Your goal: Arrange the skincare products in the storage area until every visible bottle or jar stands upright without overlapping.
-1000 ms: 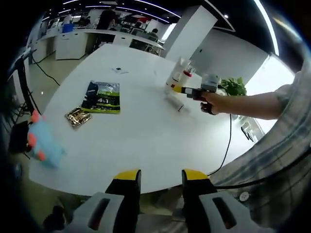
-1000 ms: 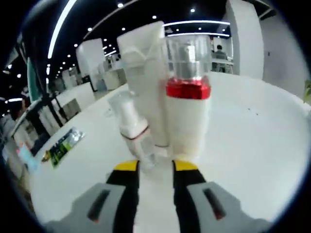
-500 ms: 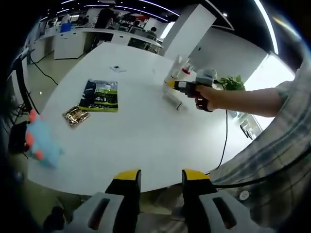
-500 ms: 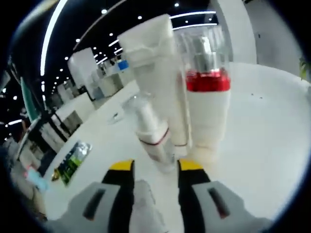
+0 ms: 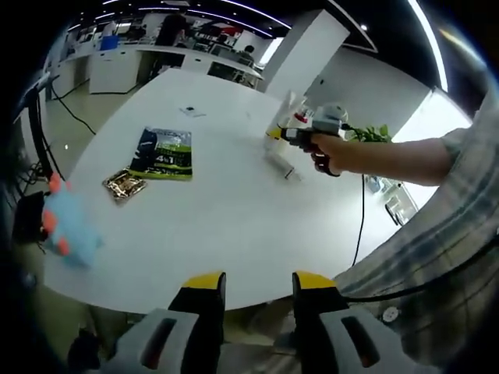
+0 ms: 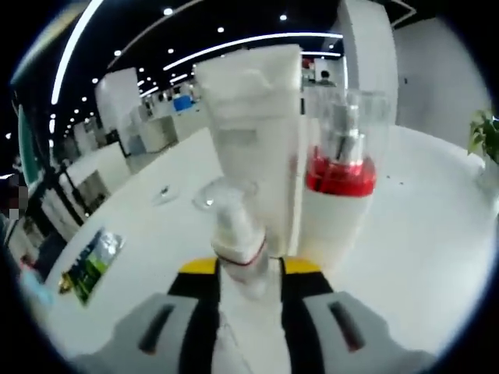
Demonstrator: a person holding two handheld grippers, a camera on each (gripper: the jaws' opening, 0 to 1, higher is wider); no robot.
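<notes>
The right gripper (image 6: 240,269) has its jaws closed on a small clear pump bottle with a red band (image 6: 234,245), its base hidden between them; behind stand a white squeeze tube (image 6: 257,132) and a red-collared white pump bottle (image 6: 339,195), near the white table's (image 5: 226,218) far edge; the left gripper (image 5: 253,284) hangs parted and empty off the near edge.

The worktop (image 5: 234,218) is a smooth, matt white surface, and on it lie a glossy printed packet (image 5: 163,153) and a shiny, foil-like gold wrapper (image 5: 123,185), while the blue soft toy (image 5: 66,226) at its edge looks like plush cloth. In the right gripper view the tall white tube (image 6: 253,156) is matt, soft-looking plastic with a crimped top, the pump bottle (image 6: 337,195) has a clear glossy plastic cap over a metallic-looking pump, a shiny red collar and a matt white body, and the small bottle (image 6: 234,241) has a transparent glossy cap. The right hand-held gripper (image 6: 243,269) has grey, matt plastic-looking jaws with yellow tips, as does the left hand-held gripper (image 5: 253,284), and the person's sleeve (image 5: 460,195) is woven checked cloth.
</notes>
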